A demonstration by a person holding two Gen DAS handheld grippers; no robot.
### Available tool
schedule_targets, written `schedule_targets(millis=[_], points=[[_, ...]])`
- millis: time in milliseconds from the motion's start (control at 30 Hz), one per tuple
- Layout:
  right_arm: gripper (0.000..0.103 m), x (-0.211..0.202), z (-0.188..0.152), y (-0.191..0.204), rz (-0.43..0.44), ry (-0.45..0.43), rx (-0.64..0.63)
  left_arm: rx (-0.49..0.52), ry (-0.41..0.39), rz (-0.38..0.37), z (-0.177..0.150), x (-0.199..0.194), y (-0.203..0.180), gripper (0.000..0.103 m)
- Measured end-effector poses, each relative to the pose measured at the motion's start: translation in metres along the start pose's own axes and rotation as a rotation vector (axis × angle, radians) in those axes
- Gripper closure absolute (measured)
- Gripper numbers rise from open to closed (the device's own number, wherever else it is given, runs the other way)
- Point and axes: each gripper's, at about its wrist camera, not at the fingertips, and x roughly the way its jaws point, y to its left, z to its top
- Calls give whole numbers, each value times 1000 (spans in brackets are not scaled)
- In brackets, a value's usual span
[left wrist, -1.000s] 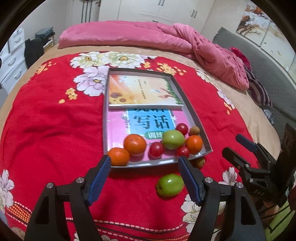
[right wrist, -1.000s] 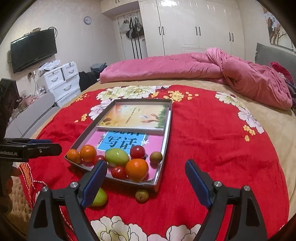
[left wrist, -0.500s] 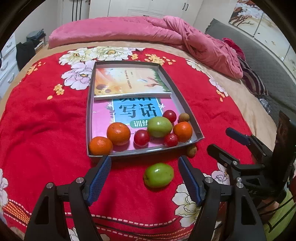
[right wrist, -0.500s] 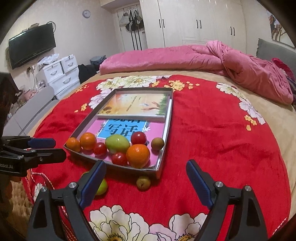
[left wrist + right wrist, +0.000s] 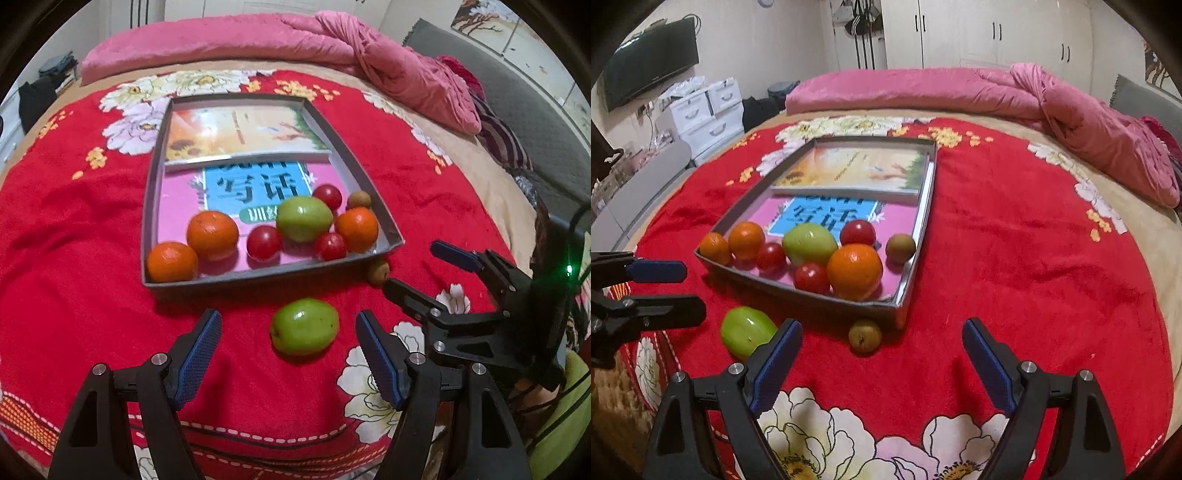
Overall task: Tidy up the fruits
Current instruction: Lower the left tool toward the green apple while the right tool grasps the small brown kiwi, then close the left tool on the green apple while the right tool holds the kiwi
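A grey tray (image 5: 271, 277) (image 5: 827, 301) on the red blanket holds two books and several fruits: oranges, red tomatoes, a green fruit (image 5: 303, 218) and a small brown fruit (image 5: 359, 199). A second green fruit (image 5: 304, 326) (image 5: 746, 331) lies on the blanket in front of the tray, just ahead of my open left gripper (image 5: 289, 332), nearer its right finger. A small brown fruit (image 5: 378, 272) (image 5: 864, 336) lies by the tray's near corner, ahead of my open right gripper (image 5: 882, 341). Both grippers are empty.
A rolled pink quilt (image 5: 960, 88) lies along the far side of the bed. White drawers (image 5: 705, 114) and a wall TV (image 5: 650, 62) stand at the left. The right gripper shows at the right of the left wrist view (image 5: 424, 273).
Both grippers have moved forward and down toward the bed. The loose green fruit now lies closer to the left gripper's fingers, and the small brown fruit is closer to the right gripper.
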Motion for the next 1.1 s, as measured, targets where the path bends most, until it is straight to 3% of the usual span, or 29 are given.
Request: schedule_targets(millis=[167, 367, 567, 633, 733, 800, 900, 1100], points=[[43, 18, -2, 1, 20, 60, -9, 6, 33, -6, -6, 12, -4, 27], [65, 32, -3, 4, 17, 87, -35, -1, 69, -19, -10, 29, -5, 27], [74, 32, -4, 1, 30, 93, -20, -8, 88, -31, -10, 44, -7, 27], [79, 29, -3, -4, 68, 96, 12, 0, 90, -29, -11, 48, -9, 27], [79, 22, -2, -4, 106, 82, 25, 7, 93, -31, -10, 54, -12, 27], [79, 16, -2, 1, 106, 72, 1, 9, 88, -35, -9, 57, -14, 38], [79, 9, -3, 4, 138, 62, 2, 21, 87, -5, -6, 63, -17, 46], [79, -11, 2, 8, 198, -9, 0, -1, 79, -28, -3, 55, -12, 46]])
